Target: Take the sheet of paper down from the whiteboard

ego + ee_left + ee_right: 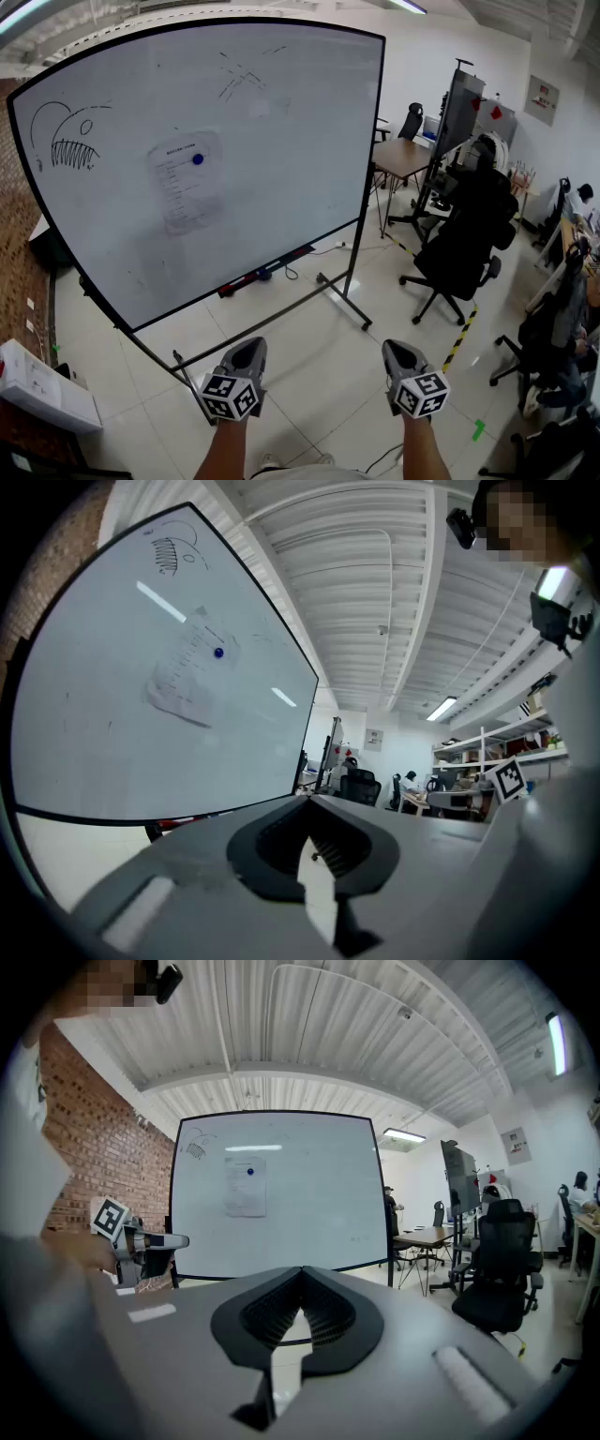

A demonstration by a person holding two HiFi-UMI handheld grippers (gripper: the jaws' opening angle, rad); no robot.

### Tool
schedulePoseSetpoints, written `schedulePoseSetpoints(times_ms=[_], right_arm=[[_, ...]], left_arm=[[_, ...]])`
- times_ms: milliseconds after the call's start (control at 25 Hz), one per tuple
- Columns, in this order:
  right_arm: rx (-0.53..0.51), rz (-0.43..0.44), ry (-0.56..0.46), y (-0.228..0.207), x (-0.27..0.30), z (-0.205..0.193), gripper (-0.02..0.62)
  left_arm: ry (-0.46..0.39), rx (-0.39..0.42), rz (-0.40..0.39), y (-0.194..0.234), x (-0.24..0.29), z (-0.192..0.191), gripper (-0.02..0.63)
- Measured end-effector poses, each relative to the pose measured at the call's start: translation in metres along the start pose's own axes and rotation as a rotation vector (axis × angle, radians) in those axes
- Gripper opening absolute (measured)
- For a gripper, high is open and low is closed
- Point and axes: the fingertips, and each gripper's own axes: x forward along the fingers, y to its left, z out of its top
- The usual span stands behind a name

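Note:
A sheet of paper (187, 180) with printed lines hangs on the rolling whiteboard (281, 169), pinned near its top by a blue magnet (197, 159). The paper (187, 672) and magnet (218, 652) show in the left gripper view, the paper (246, 1186) also in the right gripper view. My left gripper (246, 349) and right gripper (397, 349) are held low in front of me, well short of the board, both shut with nothing between the jaws. In their own views the left gripper (309, 803) and right gripper (302, 1274) have tips touching.
The whiteboard carries a fish drawing (66, 141) at upper left and markers on its tray (262, 274). Its wheeled base (342, 298) juts onto the tiled floor. A black office chair (464, 248) and desk (403, 157) stand right. A white box (42, 384) lies at left.

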Motion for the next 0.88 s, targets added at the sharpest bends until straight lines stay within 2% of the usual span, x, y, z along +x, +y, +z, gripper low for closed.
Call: schedulePoseSetpoints(times_ms=[240, 480, 720, 880], right_arm=[[0.009, 0.055, 0.005, -0.018, -0.001, -0.008, 0.003], [0.014, 0.142, -0.023, -0.019, 0.027, 0.002, 0.003], [0.001, 0.171, -0.054, -0.031, 0.056, 0.018, 0.003], [-0.009, 0.180, -0.063, -0.046, 0.085, 0.033, 0.003]], left_arm=[[-0.002, -0.002, 0.063, -0.014, -0.002, -0.014, 0.002], [0.005, 0.010, 0.134, -0.004, 0.004, -0.012, 0.002], [-0.034, 0.077, 0.120, -0.002, 0.040, 0.017, 0.002], [-0.051, 0.082, 0.113, 0.013, 0.074, 0.030, 0.000]])
